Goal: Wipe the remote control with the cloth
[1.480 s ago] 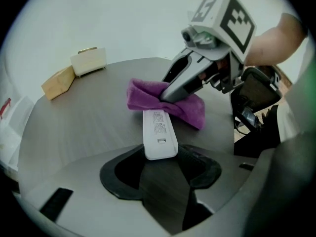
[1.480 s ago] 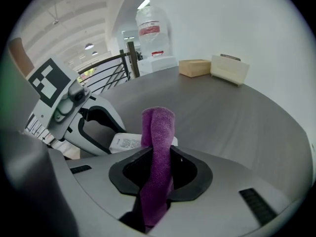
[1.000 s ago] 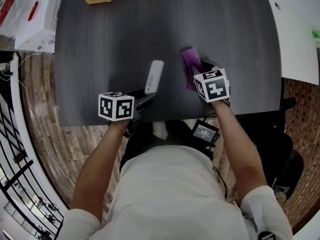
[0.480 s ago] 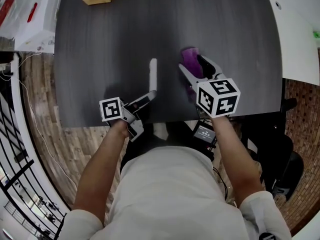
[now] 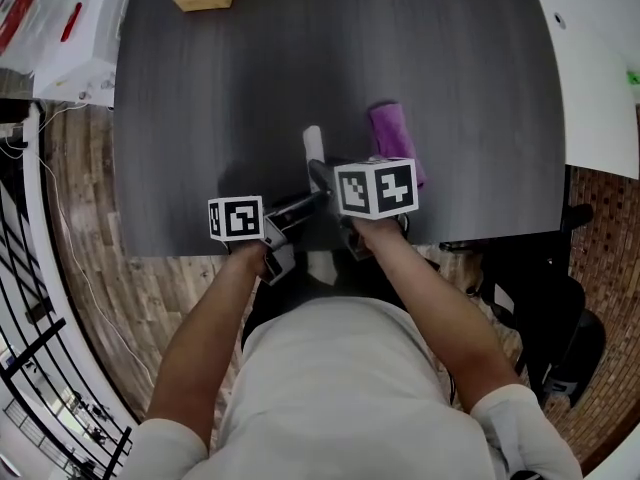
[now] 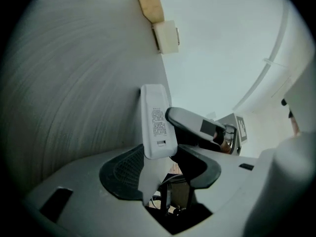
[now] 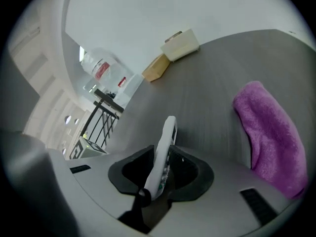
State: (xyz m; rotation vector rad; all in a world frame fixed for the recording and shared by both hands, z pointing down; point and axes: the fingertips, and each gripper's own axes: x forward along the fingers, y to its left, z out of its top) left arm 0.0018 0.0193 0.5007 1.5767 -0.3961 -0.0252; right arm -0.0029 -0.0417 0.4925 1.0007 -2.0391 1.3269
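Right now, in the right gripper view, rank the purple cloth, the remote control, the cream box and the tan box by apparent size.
1. Purple cloth.
2. Remote control, though it sits nearest the camera, which inflates it.
3. Cream box and tan box: far off and too alike to rank.

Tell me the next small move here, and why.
Probably open the jaws of the left gripper and hand over the remote control. The left grips one end, and the right gripper has just been closing its jaws with it edge-on between them. The cloth lies loose on the table; one gripper must come free for it.
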